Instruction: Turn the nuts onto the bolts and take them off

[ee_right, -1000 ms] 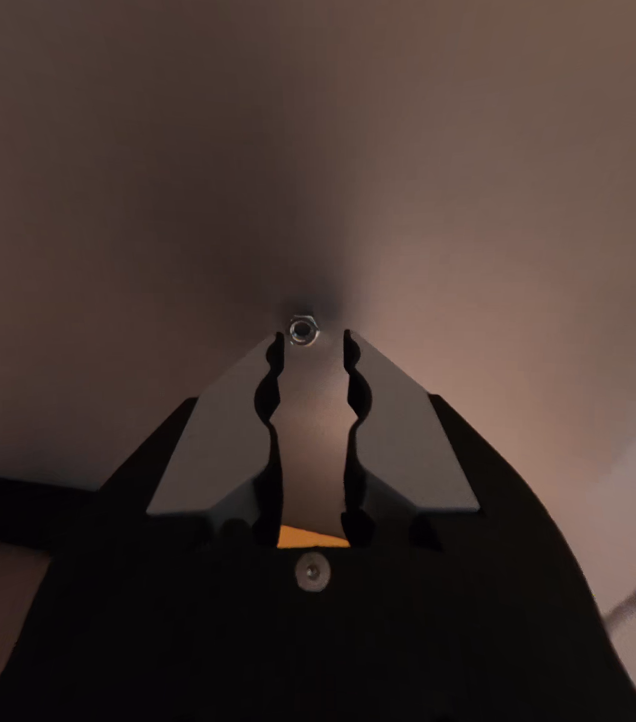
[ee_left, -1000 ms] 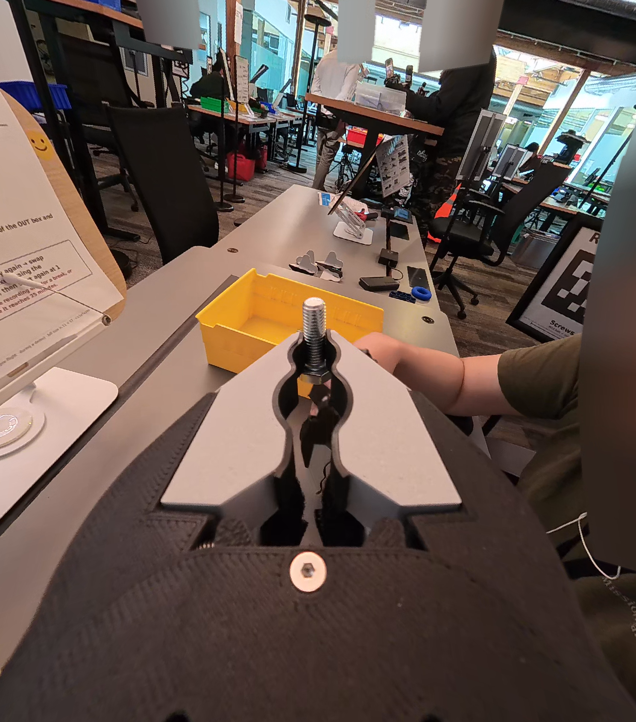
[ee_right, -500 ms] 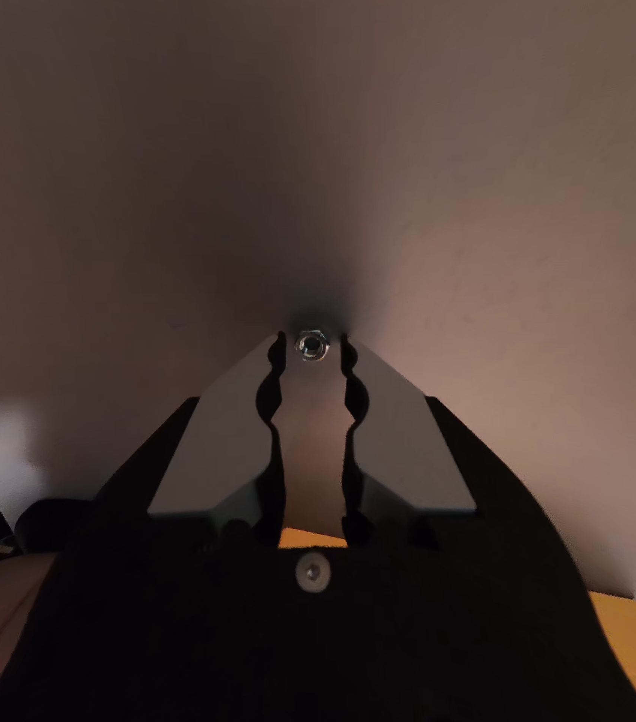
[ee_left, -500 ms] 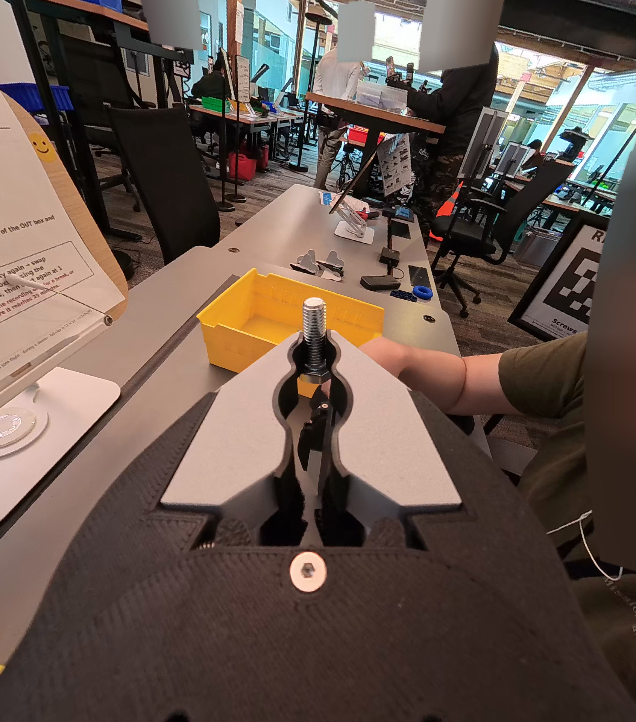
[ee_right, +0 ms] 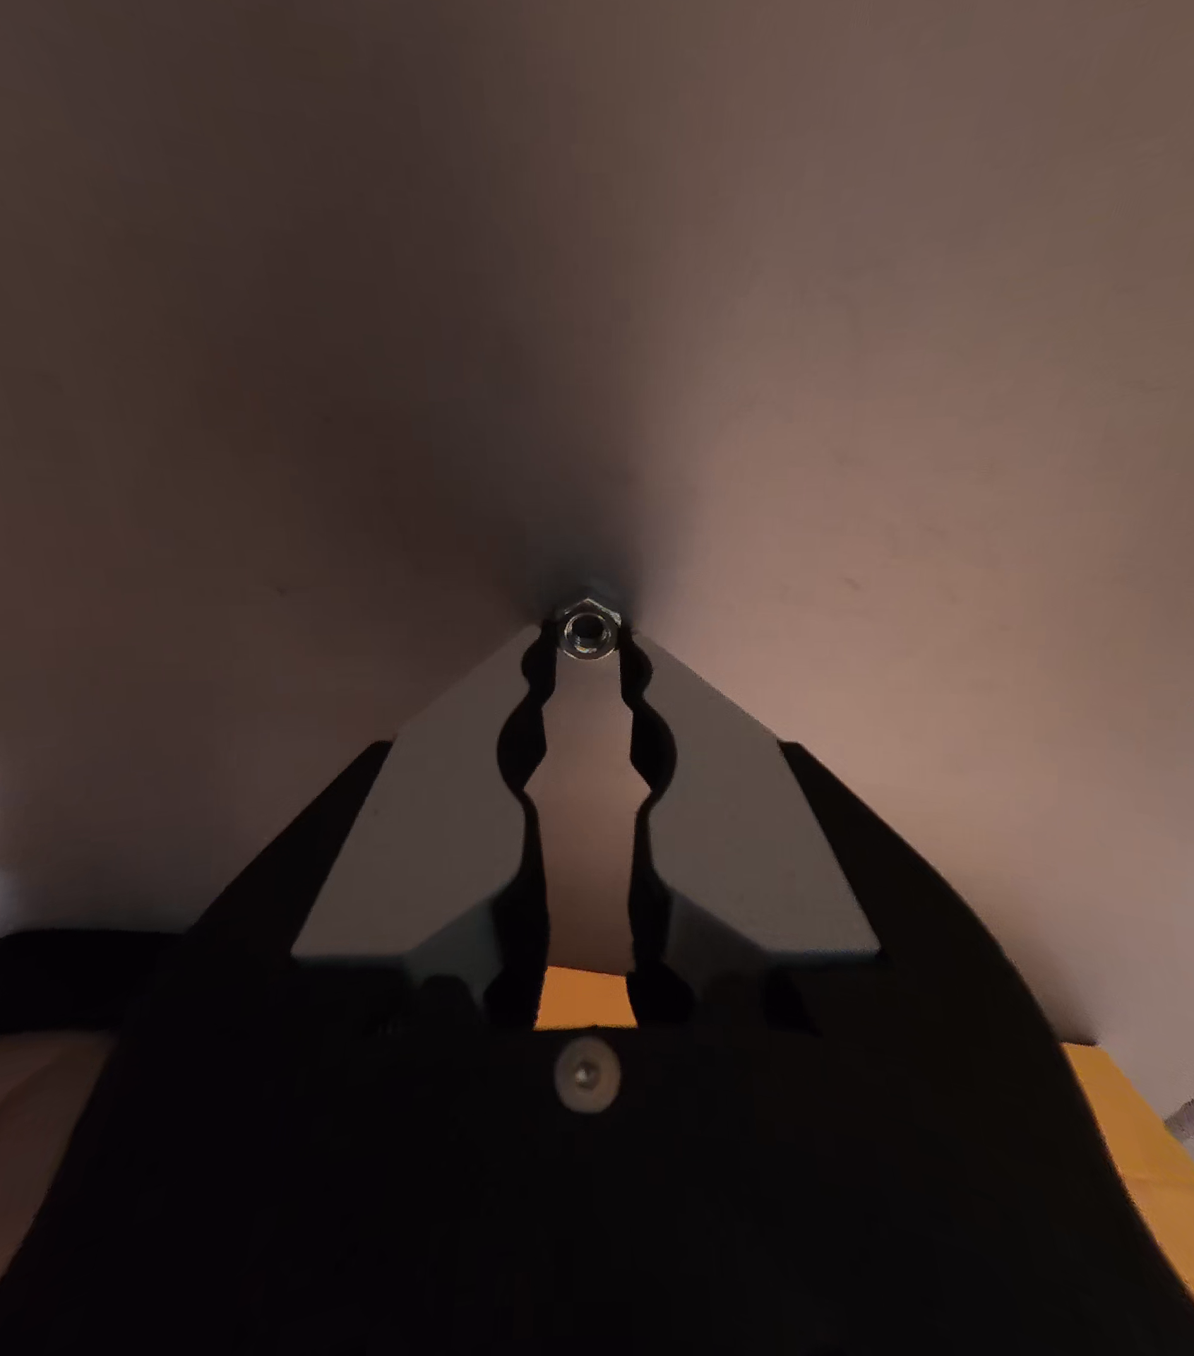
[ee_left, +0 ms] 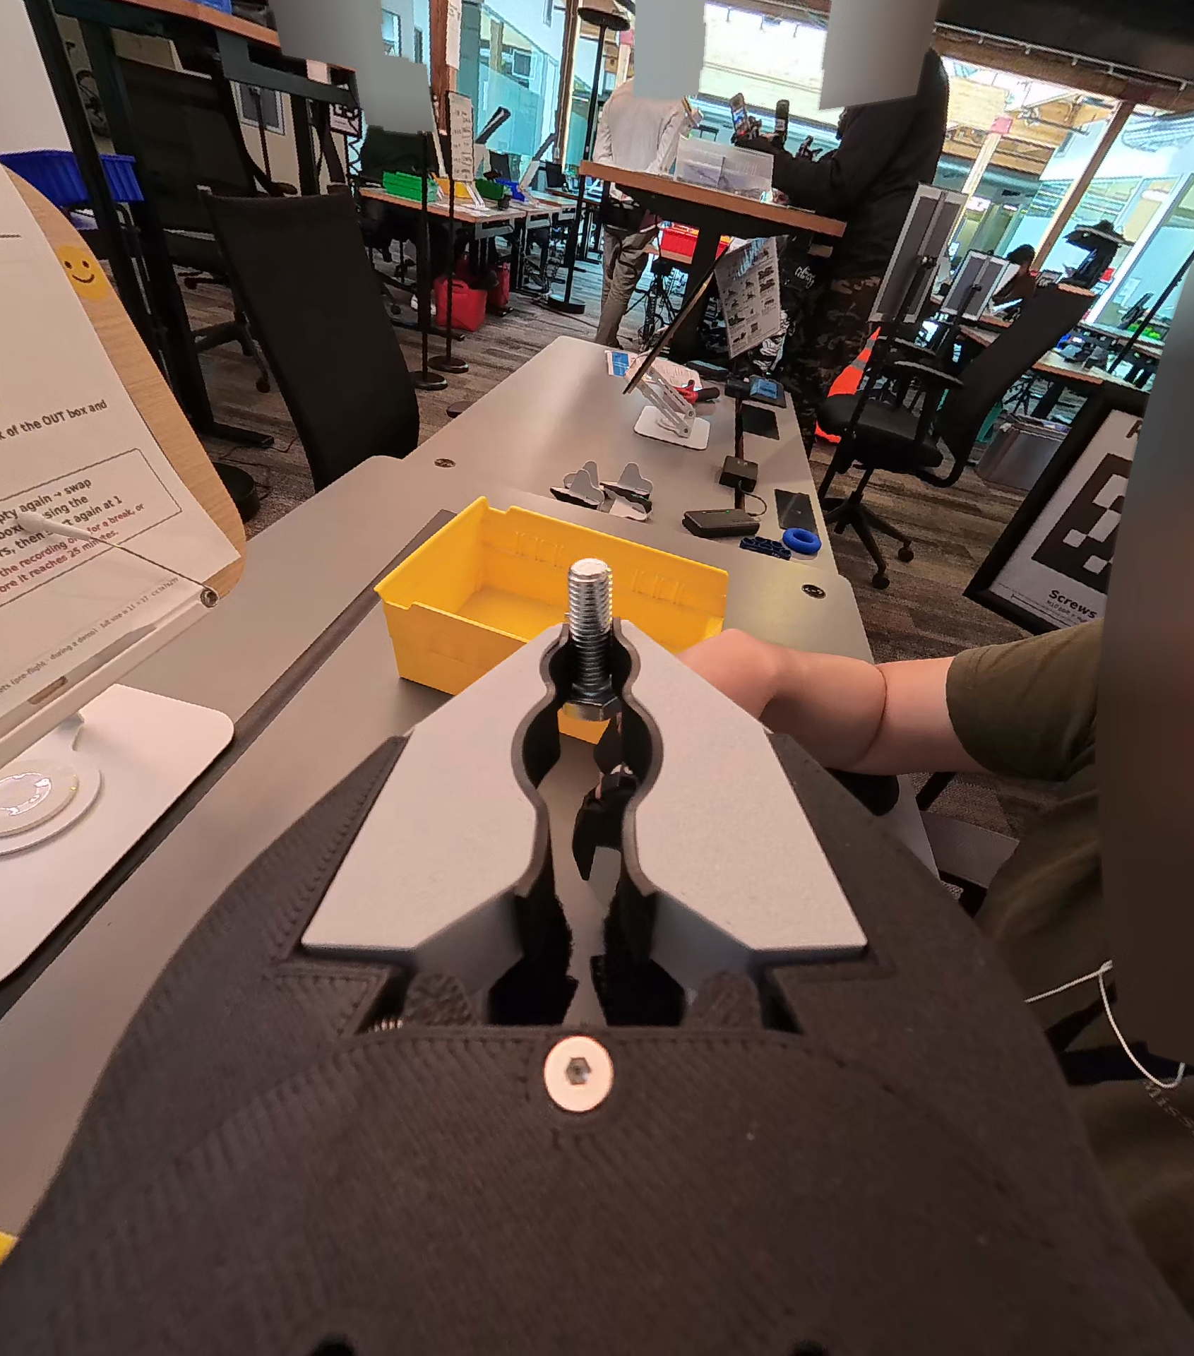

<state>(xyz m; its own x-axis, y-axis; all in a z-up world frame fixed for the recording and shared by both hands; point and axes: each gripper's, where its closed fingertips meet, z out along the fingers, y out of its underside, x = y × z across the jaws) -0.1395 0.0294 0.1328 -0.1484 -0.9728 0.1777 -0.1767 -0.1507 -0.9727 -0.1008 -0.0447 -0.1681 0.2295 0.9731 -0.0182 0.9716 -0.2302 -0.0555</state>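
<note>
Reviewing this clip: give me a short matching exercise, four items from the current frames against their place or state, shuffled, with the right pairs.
1. bolt
2. nut
3. yellow bin
4. blue ring

a. lying on the grey table beyond the bin
b. at the right gripper's fingertips
c. standing open on the table
d. clamped in the left gripper, threads pointing away

Pairs: 1-d, 2-b, 3-c, 4-a

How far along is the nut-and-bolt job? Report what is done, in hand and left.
Done: the left gripper is shut on a bolt, threaded end pointing away, no nut on it. In hand: the right gripper has its fingertips on either side of a hex nut on the grey table; whether they grip it yet is unclear. Left: lifting the nut, threading it onto the bolt, then unscrewing it. The yellow bin behind looks empty.
</note>
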